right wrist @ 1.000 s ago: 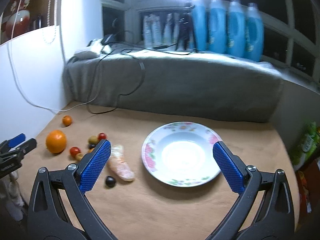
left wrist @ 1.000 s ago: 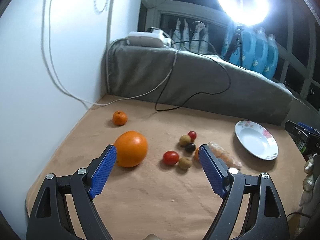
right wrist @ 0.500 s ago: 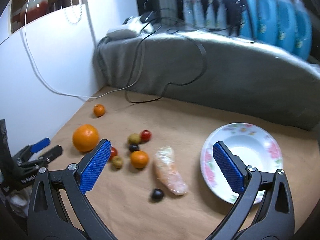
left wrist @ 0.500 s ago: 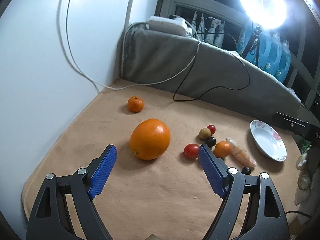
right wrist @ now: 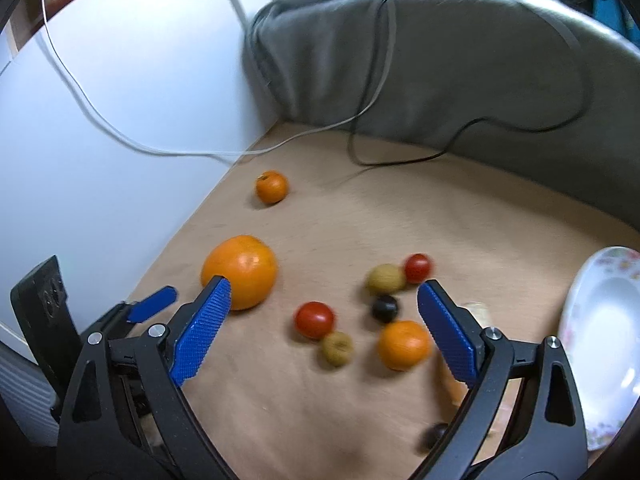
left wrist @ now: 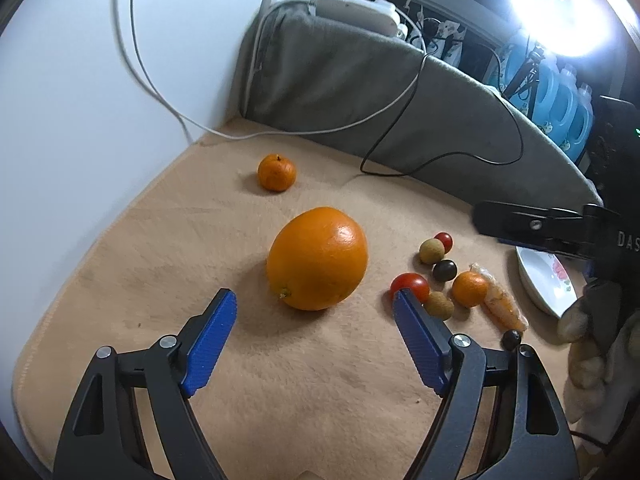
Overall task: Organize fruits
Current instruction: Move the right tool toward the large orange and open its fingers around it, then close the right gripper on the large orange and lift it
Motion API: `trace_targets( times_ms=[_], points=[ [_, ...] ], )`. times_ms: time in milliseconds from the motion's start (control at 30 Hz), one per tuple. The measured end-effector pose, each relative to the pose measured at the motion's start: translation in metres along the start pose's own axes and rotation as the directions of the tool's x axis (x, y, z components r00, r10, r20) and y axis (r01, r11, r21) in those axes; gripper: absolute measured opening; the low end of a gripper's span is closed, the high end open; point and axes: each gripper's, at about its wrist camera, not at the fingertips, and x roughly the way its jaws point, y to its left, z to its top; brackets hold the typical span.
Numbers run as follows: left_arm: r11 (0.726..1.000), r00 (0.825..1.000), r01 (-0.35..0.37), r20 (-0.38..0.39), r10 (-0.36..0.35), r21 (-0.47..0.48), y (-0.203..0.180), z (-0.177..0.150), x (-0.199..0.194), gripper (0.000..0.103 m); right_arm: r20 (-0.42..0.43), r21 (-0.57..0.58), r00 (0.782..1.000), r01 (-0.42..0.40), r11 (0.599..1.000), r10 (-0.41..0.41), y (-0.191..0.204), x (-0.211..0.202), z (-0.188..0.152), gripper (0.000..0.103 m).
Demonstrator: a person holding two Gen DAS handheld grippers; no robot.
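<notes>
Evidently approaching: left gripper (left wrist: 314, 344) gapes before the large orange (left wrist: 317, 258); right gripper (right wrist: 324, 330) (closing slightly, empty) overhangs small fruits; next, straddle and squeeze.

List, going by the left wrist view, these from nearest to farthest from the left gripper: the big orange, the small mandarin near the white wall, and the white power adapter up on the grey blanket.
1. Big orange, just ahead of the left gripper.
2. Small mandarin, farther back near the wall.
3. White power adapter, atop the grey blanket at the rear.

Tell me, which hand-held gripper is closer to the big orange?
Left. The left hand-held gripper is open right before the big orange; the right hand-held gripper, also open, faces the small fruits beside it.
</notes>
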Motion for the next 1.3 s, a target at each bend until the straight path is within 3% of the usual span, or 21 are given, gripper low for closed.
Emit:
trace_targets(
  times_ms=[300,433,667,967,1167,1300],
  points=[
    [0.997,0.998,0.053,-0.044,-0.055,-0.052,0.011,0.004,0.018,0.075,-0.081,0.076,0.988,-0.123,0.989,0.129,0.004,0.043,0.009,0.09],
    [0.994,0.995,0.069,-0.061,-0.074,-0.084,0.016,0.004,0.023,0.071,-0.107,0.103,0.977,-0.174,0.979,0.185,0.008,0.056,0.011,0.083],
    [0.992,0.993,0.08,-0.076,-0.088,-0.103,0.019,0.004,0.028,0.067,-0.137,0.145,0.956,-0.241,0.96,0.26,0.012,0.076,0.014,0.083],
    [0.988,0.989,0.105,-0.091,-0.115,-0.11,0.02,0.007,0.032,0.066,-0.17,0.17,0.934,-0.287,0.943,0.315,0.019,0.094,0.012,0.074],
    [0.98,0.981,0.151,-0.1,-0.165,-0.128,0.02,0.008,0.035,0.056,-0.17,0.191,0.932,-0.289,0.938,0.321,0.015,0.095,0.011,0.07],
    [0.983,0.984,0.144,-0.094,-0.155,-0.111,0.017,0.007,0.036,0.054,-0.166,0.189,0.933,-0.287,0.939,0.319,0.016,0.095,0.011,0.069]
  ],
)
